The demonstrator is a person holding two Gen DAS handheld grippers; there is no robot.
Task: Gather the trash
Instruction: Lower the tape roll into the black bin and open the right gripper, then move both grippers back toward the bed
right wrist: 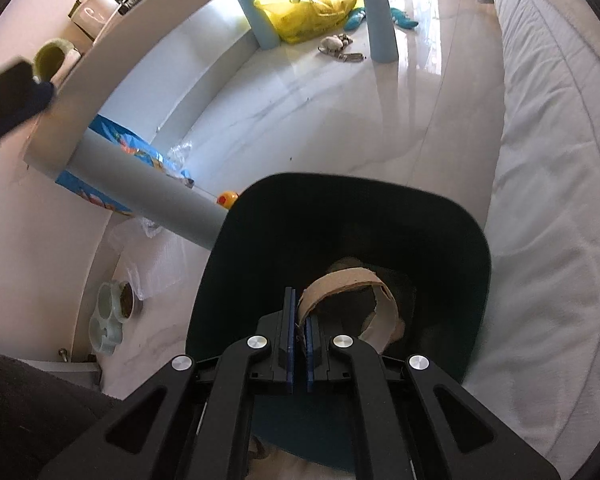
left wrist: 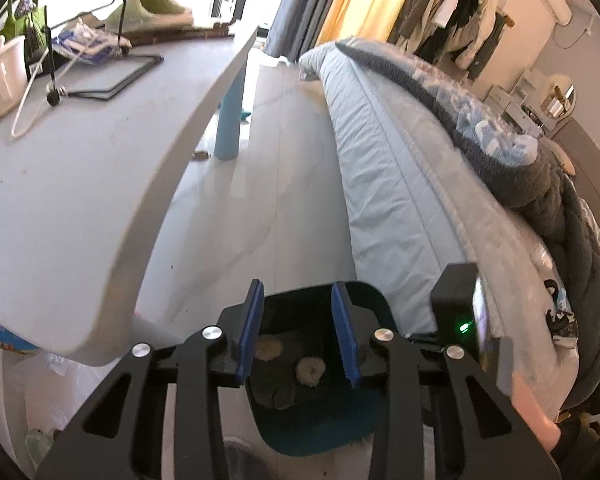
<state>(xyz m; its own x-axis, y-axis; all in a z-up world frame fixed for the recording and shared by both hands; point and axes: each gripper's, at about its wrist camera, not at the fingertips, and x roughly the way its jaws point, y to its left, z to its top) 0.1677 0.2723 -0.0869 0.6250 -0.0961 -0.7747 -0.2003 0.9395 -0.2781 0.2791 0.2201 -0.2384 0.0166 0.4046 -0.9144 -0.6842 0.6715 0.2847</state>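
Observation:
A dark teal trash bin (right wrist: 452, 248) stands on the floor between the table and the bed. My right gripper (right wrist: 299, 316) is shut on a torn brown cardboard ring (right wrist: 352, 280) and holds it over the bin's mouth. My left gripper (left wrist: 298, 320) is open and empty, its blue pads (left wrist: 249, 332) apart above the same bin (left wrist: 320, 436). Two pale round scraps (left wrist: 310, 370) lie inside the bin. The other gripper's black body (left wrist: 454, 300) shows at the right of the left wrist view.
A white table (left wrist: 60, 184) with blue legs (left wrist: 230, 120) stands at left, holding a hanger, a wire stand and bags. A bed (left wrist: 400, 184) with blankets runs along the right. A yellow bag (right wrist: 308, 16), toys and a pet bowl (right wrist: 112, 316) lie on the floor.

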